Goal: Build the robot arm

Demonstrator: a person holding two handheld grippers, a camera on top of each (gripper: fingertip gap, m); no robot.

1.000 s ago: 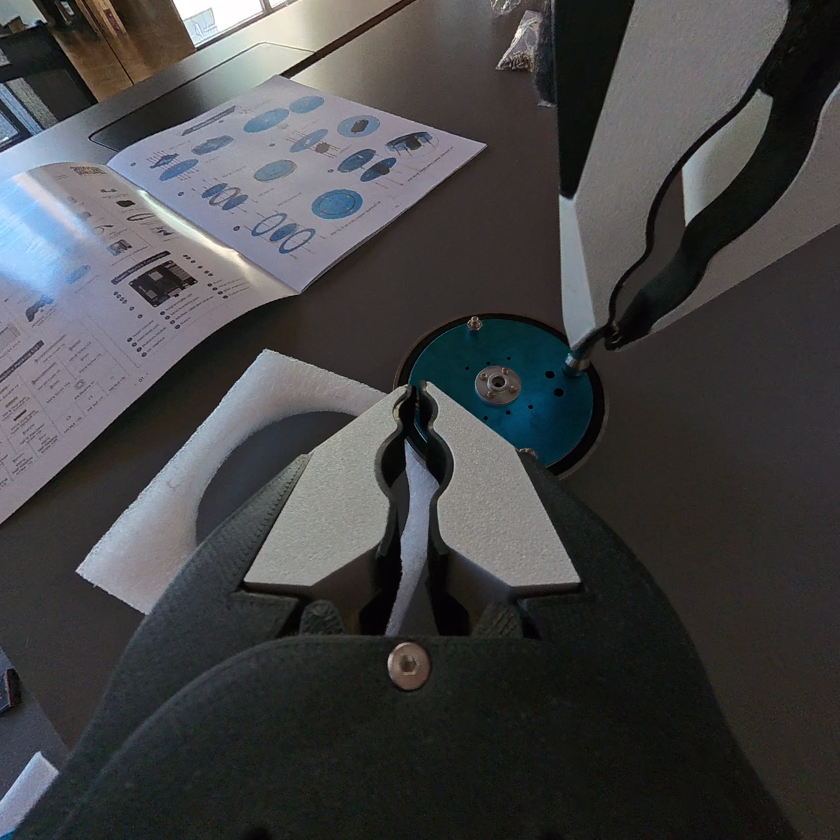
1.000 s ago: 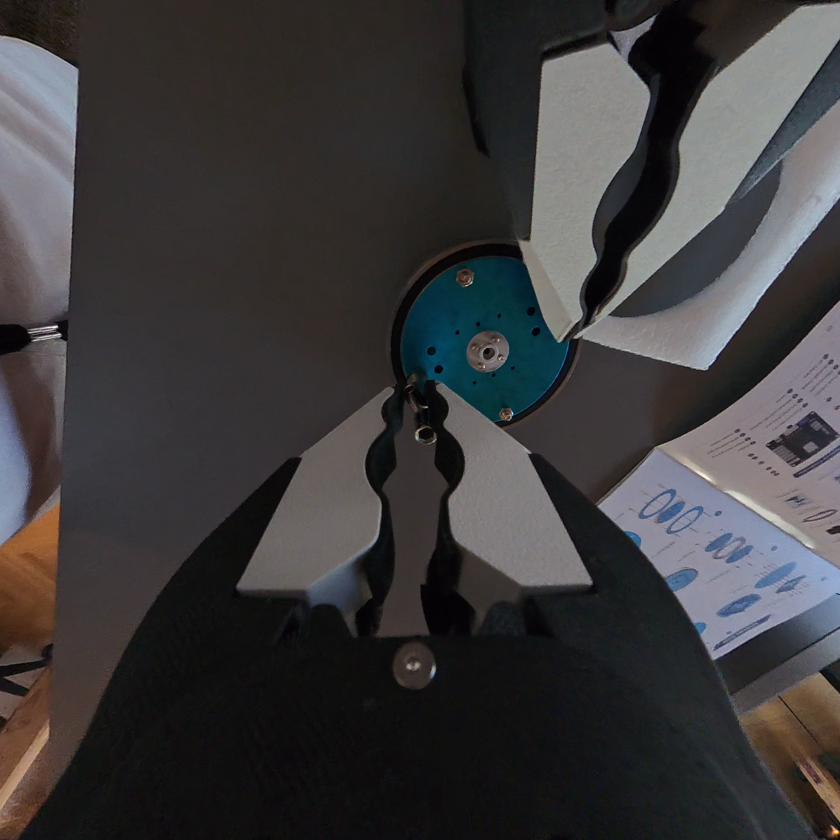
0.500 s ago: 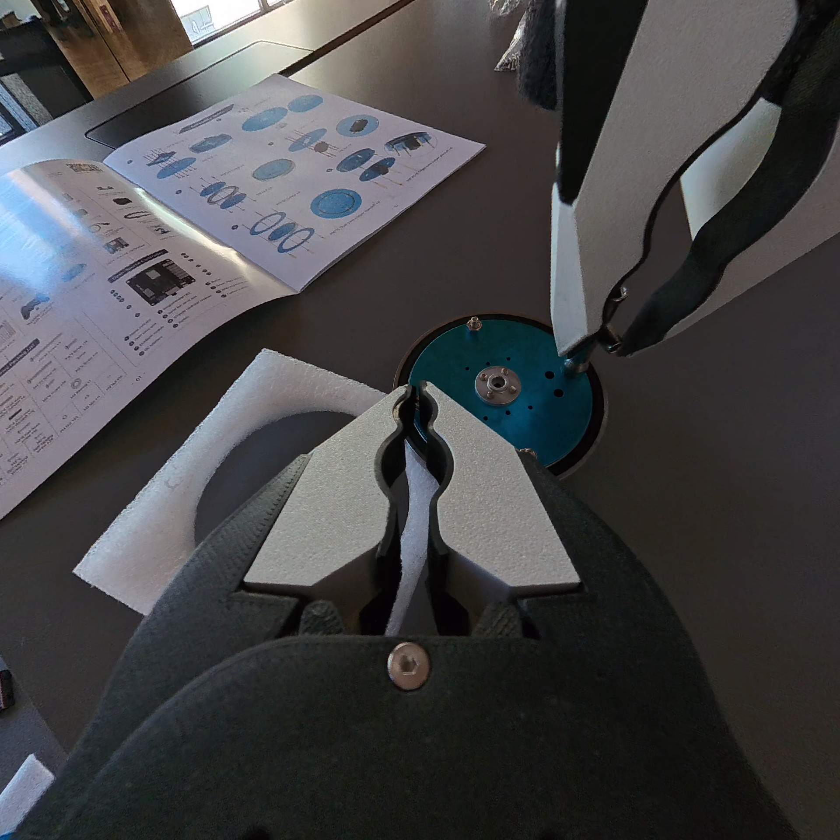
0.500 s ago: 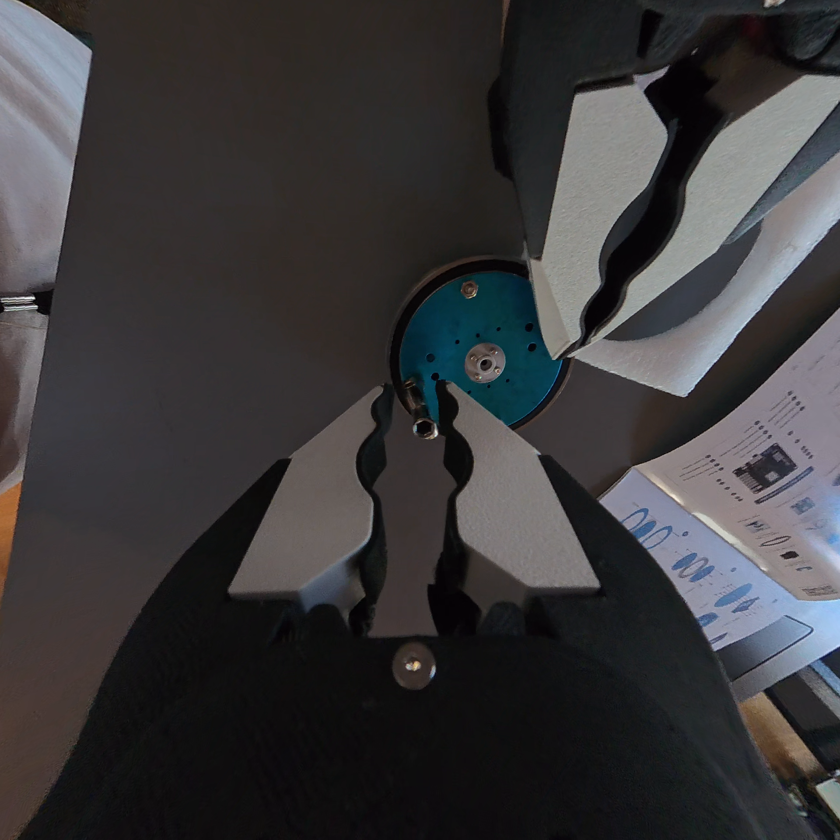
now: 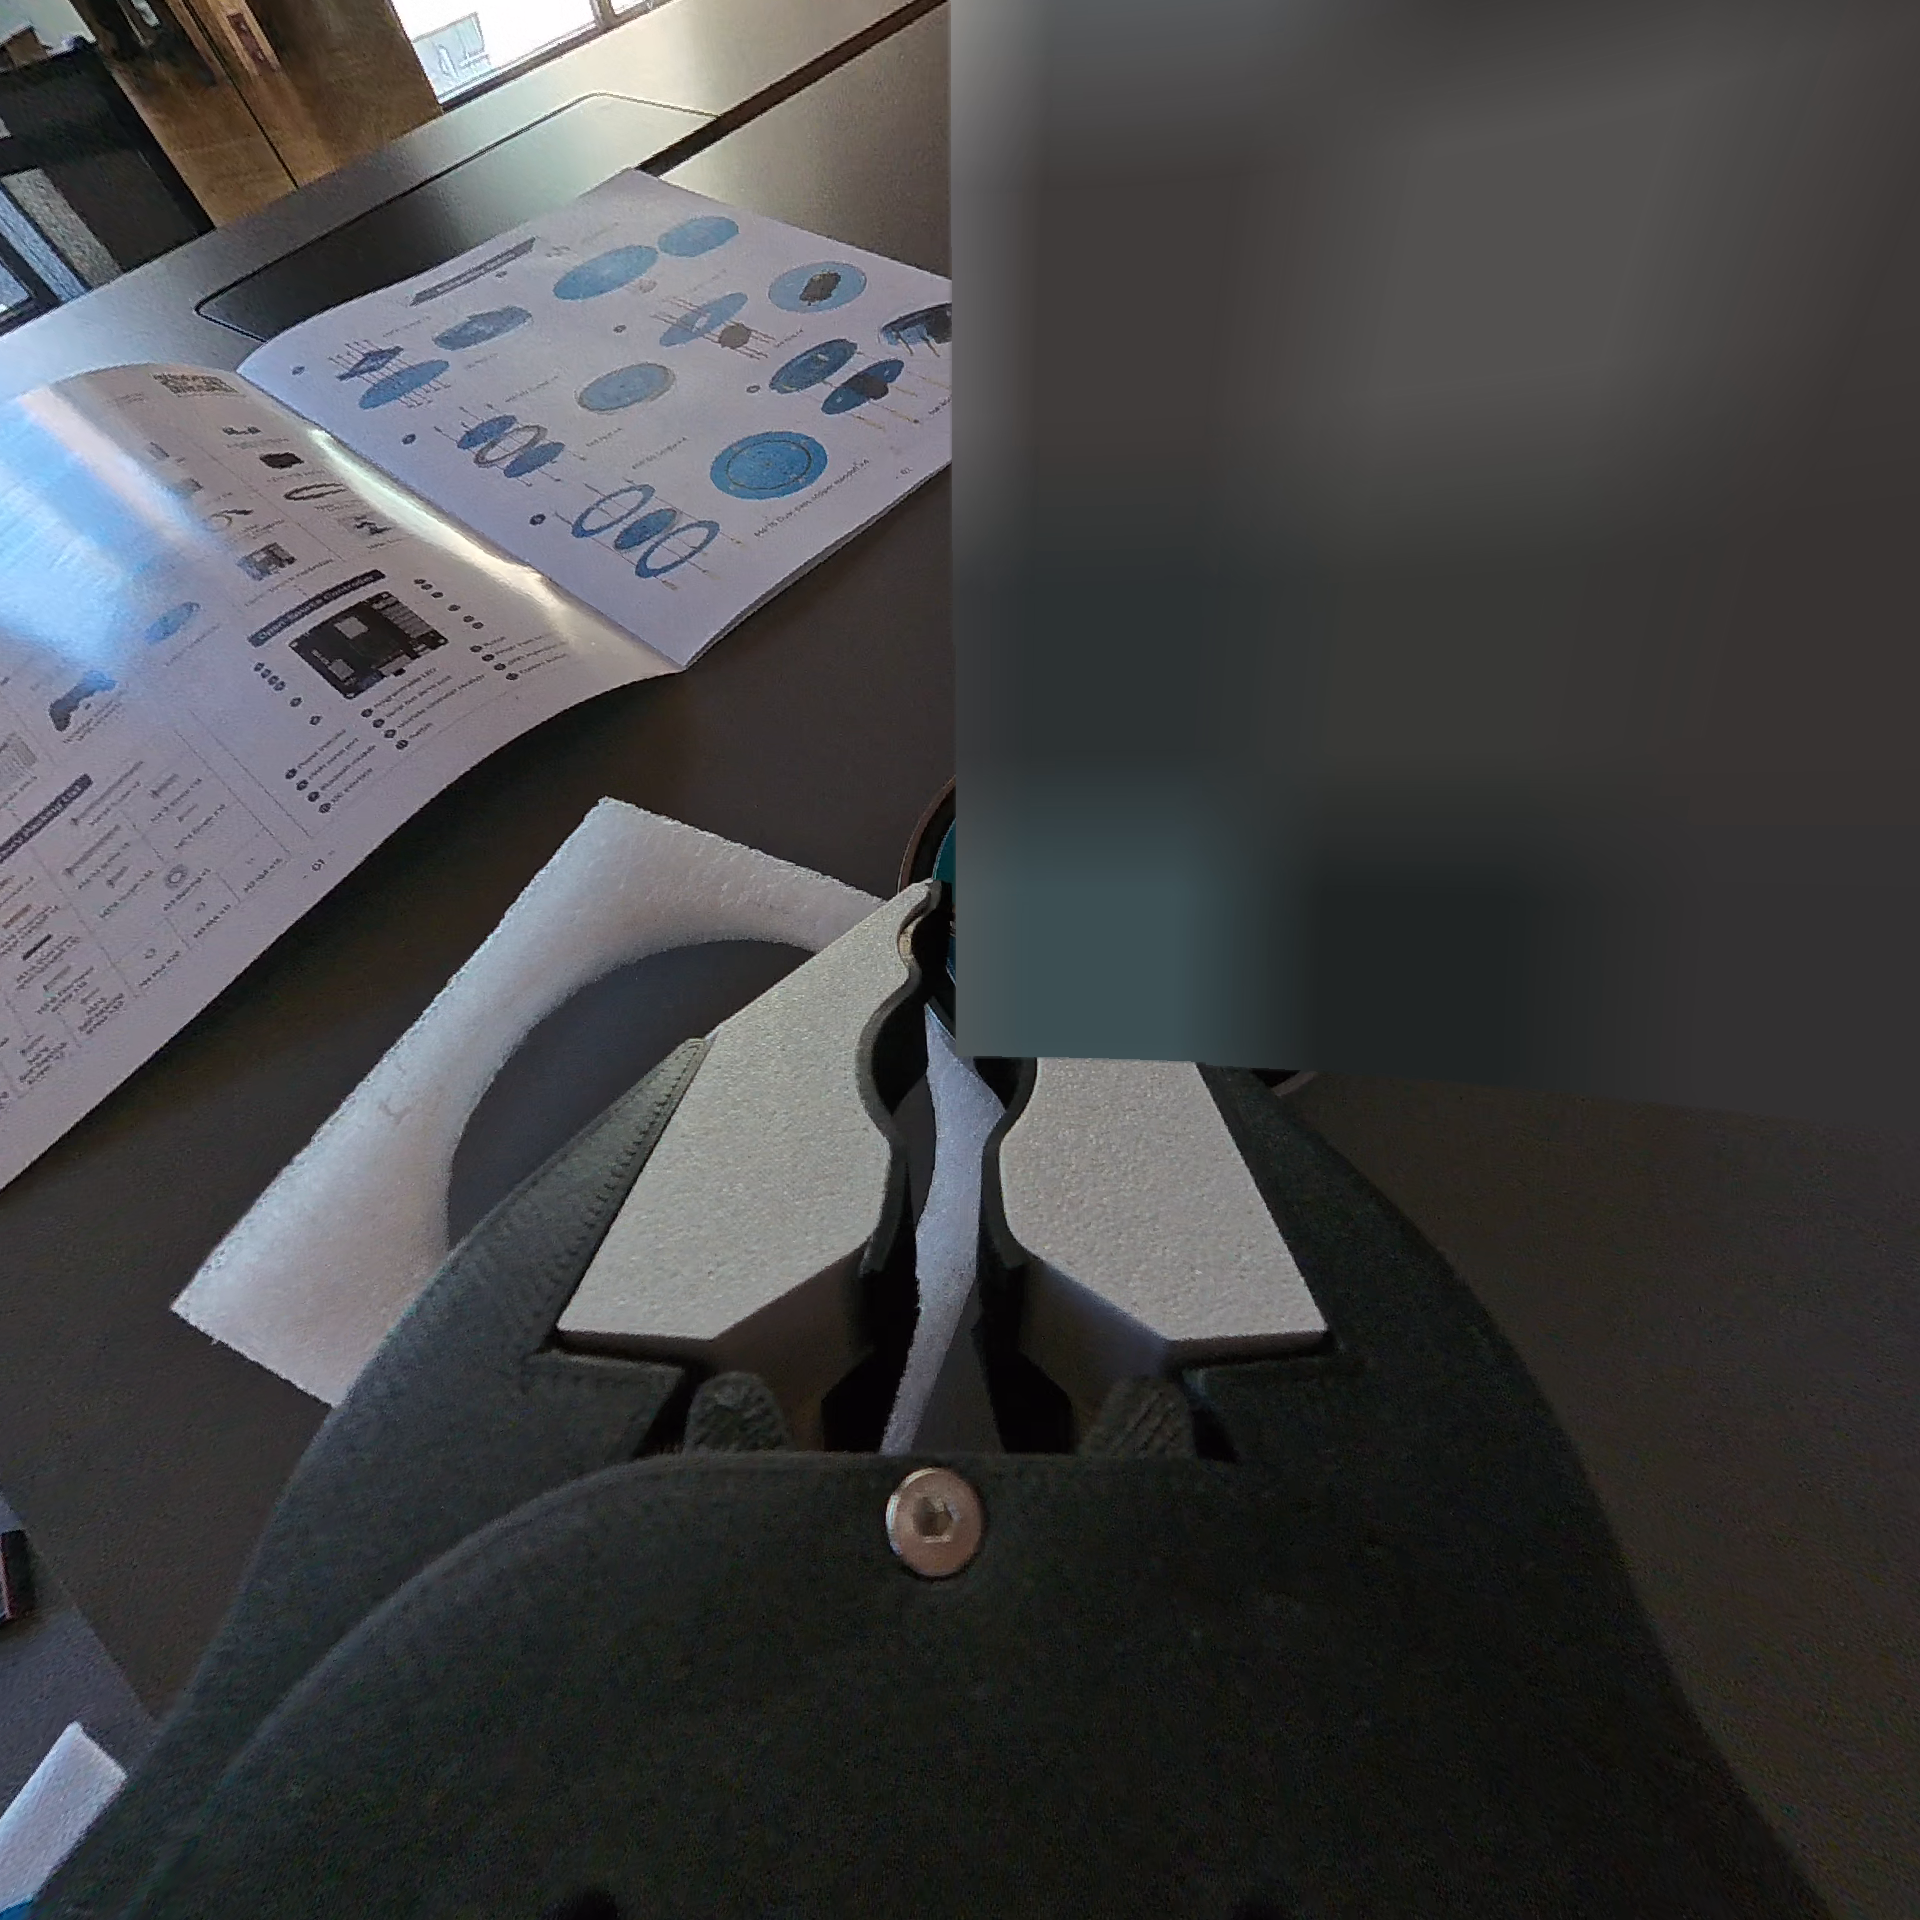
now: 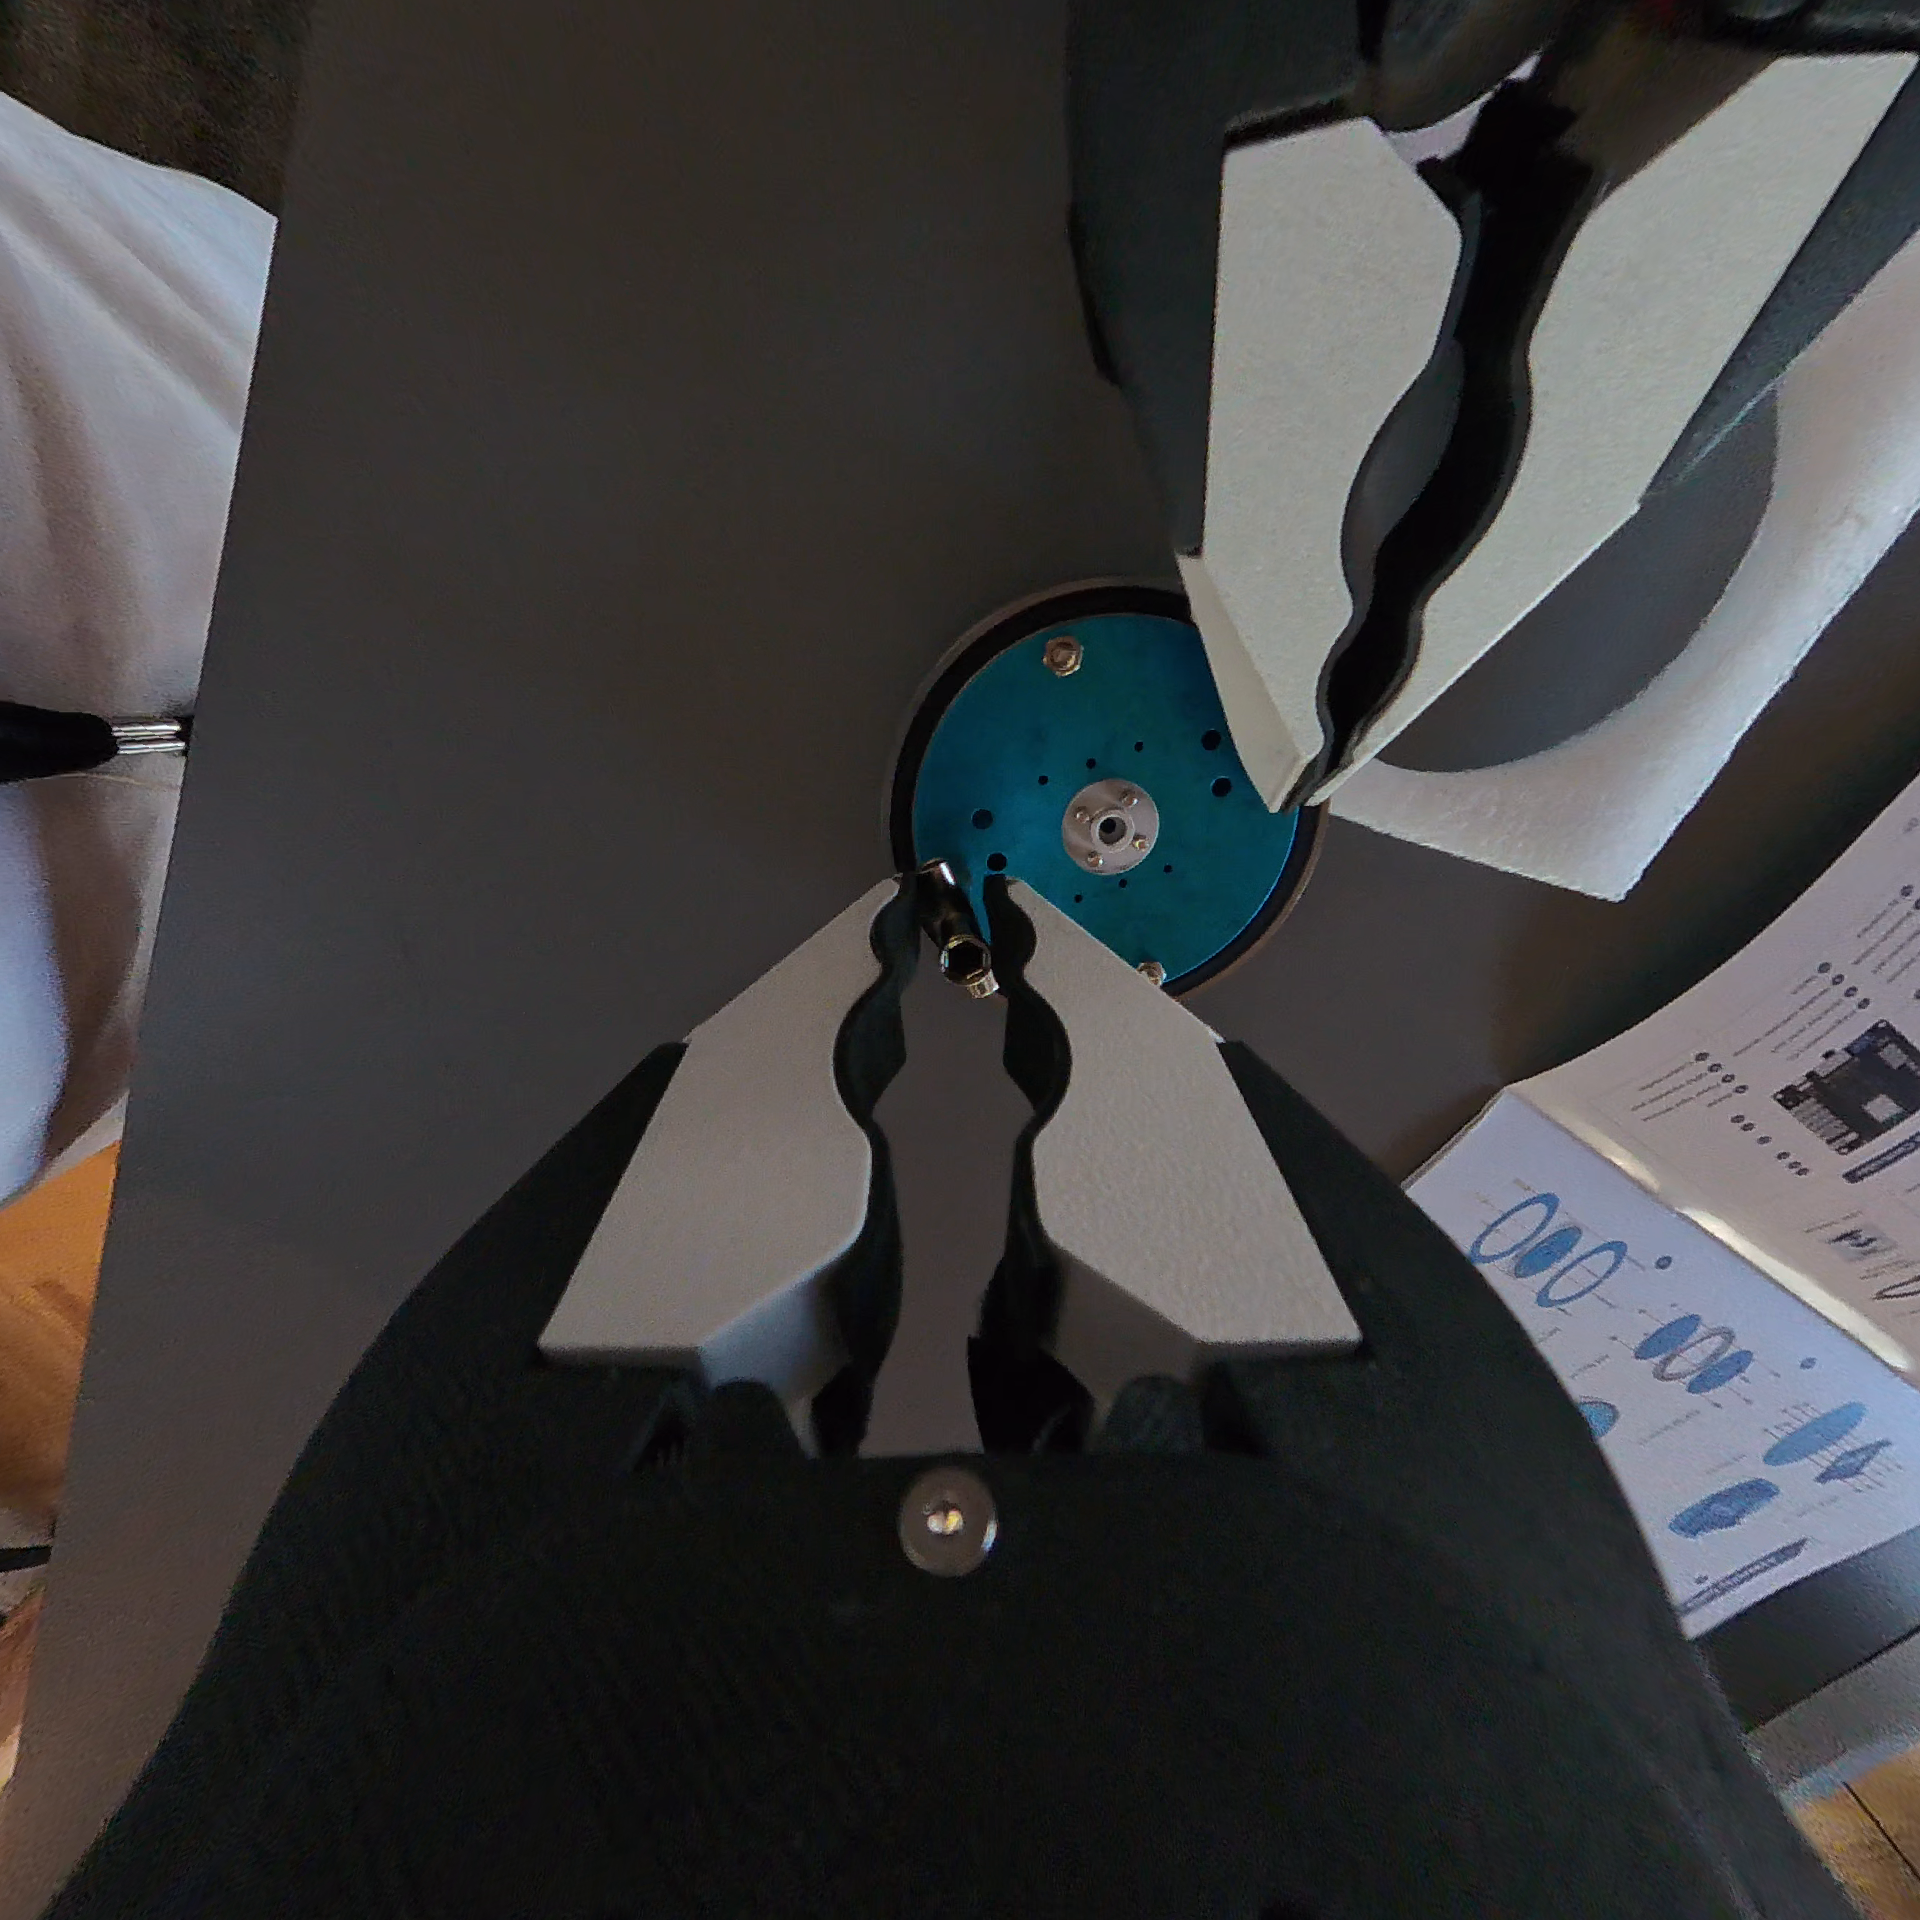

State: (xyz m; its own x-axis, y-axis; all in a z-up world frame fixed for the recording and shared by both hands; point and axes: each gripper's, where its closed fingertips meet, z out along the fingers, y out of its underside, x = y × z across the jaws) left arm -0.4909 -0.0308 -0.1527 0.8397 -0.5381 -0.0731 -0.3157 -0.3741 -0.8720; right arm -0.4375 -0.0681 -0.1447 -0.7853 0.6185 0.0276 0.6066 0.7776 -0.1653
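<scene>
Left to right. An open white instruction booklet [image 5: 436, 582] printed with blue diagrams lies on the dark grey counter [image 6: 623, 520], well beyond and left of the left jaws. A white foam sheet with a round cut-out [image 5: 644, 894] lies just left of and under those jaws.

The left gripper [image 6: 1311, 790] has its jaws pressed together. Their tips rest at the rim of a round blue metal disc [image 6: 1039, 769], where the disc meets the foam. Whether they nip the rim cannot be told.

The disc lies flat just ahead of the right jaws, with a silver hub [image 6: 1110, 826] at its centre and two small hex posts [image 6: 1062, 657] near its edge.

The right gripper [image 6: 948, 883] has its jaws slightly spread. They flank a small dark metal standoff [image 6: 954, 925] whose foot sits at the disc's near edge. The standoff leans back between the tips, with a gap on its right side.

Judgement: a post this slim, met only by the tips, would likely tip if either jaw brushed it sideways. The left jaws' bearing on the rim probably steadies the disc.
</scene>
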